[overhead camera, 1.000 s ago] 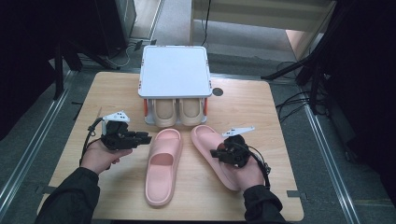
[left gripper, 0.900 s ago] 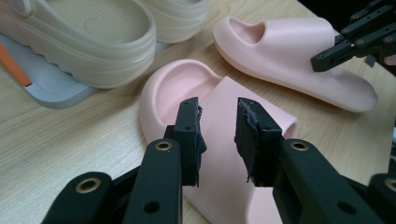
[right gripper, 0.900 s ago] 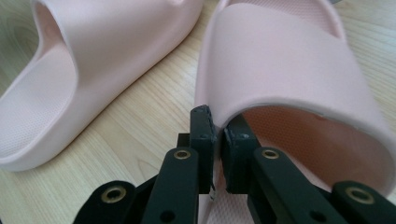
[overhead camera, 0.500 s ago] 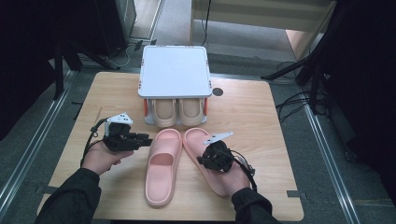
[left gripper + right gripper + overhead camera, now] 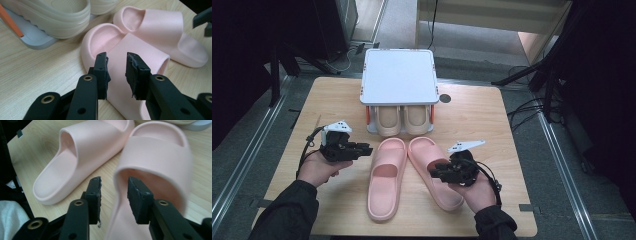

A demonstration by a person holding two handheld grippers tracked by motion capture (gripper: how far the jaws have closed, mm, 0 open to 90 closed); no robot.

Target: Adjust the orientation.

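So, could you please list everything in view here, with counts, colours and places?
Pink slippers: 2, pink, side by side mid-table; left one, right one.
Beige slippers: 2, beige, on the rack's lower shelf.
Rack: 1, white top, orange posts, at the table's far middle.
Table: 1, light wood.
Left gripper: black, open, beside the left pink slipper.
Right gripper: black, jaws just opened, astride the right pink slipper's edge.

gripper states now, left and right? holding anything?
Left gripper: open, nothing held, jaws in front of the left pink slipper.
Right gripper: jaws have just been opening, pads off the right pink slipper, its strap edge between them.
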